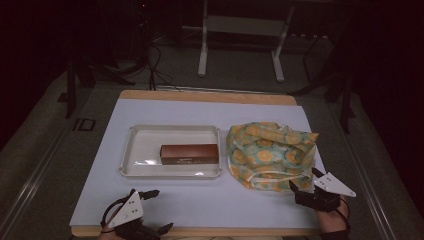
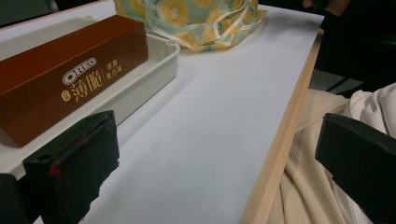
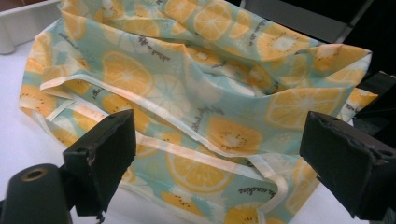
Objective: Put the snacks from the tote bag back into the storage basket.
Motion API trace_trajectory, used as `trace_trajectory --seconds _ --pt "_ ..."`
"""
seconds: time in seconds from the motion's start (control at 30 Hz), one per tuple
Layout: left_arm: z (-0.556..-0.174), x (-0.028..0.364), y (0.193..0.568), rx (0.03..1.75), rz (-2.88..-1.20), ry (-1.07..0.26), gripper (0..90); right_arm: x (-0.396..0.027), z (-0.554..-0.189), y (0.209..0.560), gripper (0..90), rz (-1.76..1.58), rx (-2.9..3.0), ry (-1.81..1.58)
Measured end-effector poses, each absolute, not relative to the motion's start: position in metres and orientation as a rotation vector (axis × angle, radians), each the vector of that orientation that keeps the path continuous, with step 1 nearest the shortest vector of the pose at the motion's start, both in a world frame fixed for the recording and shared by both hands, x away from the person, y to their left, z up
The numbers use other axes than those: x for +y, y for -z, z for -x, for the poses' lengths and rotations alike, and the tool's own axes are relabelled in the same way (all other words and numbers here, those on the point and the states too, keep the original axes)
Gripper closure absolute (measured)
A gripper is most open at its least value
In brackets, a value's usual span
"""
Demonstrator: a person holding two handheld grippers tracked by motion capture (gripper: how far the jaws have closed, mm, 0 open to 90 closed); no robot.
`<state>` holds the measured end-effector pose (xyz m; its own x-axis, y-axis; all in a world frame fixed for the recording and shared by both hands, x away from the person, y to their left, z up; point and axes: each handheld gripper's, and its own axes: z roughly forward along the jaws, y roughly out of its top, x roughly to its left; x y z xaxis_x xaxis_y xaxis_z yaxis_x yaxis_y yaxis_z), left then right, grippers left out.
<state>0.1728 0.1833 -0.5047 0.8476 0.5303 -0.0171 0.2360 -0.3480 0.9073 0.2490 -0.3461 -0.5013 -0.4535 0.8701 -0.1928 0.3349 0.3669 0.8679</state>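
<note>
Wooden counter under a pale sheet, two things lying on it.

The counter shows its wood along the far strip at 12 o'clock and along the near edge at 6; a pale sheet covers the rest. Toward 9 o'clock of centre a white tray sits flat on the sheet, its long side running across. At 3 o'clock, just beside the tray, a crumpled fabric bag printed with orange slices lies slumped, its cream straps trailing at the near side.
</note>
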Motion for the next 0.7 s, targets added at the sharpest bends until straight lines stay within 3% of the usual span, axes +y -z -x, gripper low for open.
trace_trajectory --seconds 0.7 --pt "-0.1735 0.1833 0.5048 0.571 -1.938 -0.341 0.0 -0.3485 -0.2531 0.5069 10.9 -1.045 1.968 -1.093"
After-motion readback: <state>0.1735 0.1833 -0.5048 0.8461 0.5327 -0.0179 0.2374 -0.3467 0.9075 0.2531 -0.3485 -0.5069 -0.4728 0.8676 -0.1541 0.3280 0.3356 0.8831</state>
